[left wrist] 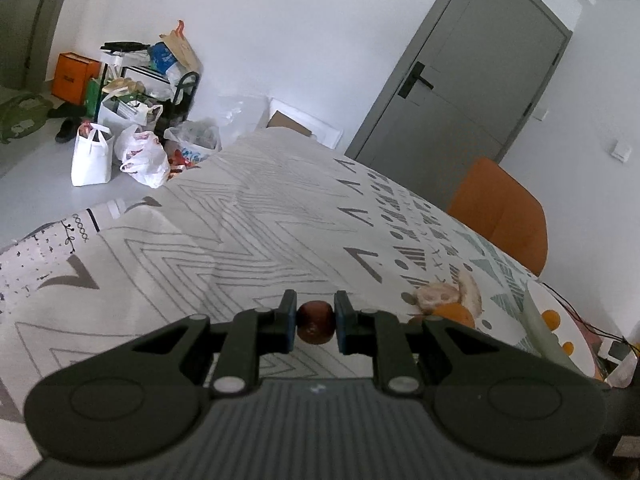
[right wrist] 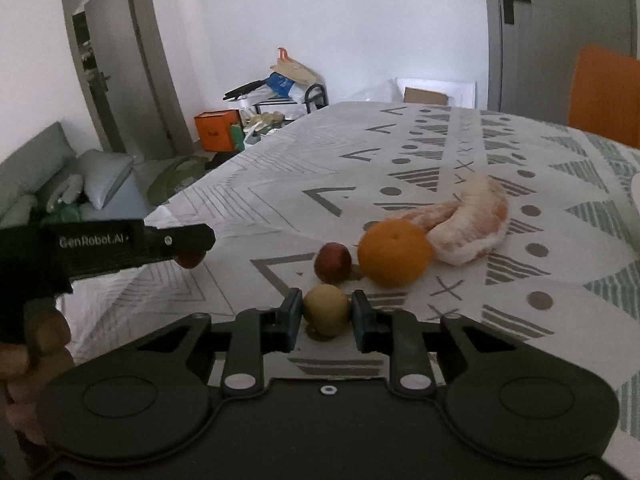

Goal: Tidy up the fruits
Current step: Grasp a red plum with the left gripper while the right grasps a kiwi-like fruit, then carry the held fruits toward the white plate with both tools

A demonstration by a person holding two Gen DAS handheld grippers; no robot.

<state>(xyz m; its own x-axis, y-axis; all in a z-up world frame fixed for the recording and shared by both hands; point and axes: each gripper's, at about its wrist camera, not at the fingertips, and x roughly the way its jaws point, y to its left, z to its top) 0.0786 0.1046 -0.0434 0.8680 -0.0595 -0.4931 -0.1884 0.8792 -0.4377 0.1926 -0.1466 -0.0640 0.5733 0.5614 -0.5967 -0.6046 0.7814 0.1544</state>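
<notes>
Left gripper [left wrist: 315, 322]: I hold a dark red fruit [left wrist: 315, 322] clamped, lifted over the table's [left wrist: 248, 216] left. Right gripper [right wrist: 326, 314]: jaws flank a green fruit [right wrist: 326, 310] near the orange [right wrist: 394, 252]; contact unclear. Risk: round fruit rolling off if squeezed off-centre.

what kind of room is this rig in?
Likely a lived-in home, a dining or living area. A table with a patterned tablecloth holds fruit such as an orange, an orange chair stands beside it, and shopping bags clutter the floor near a sofa.
</notes>
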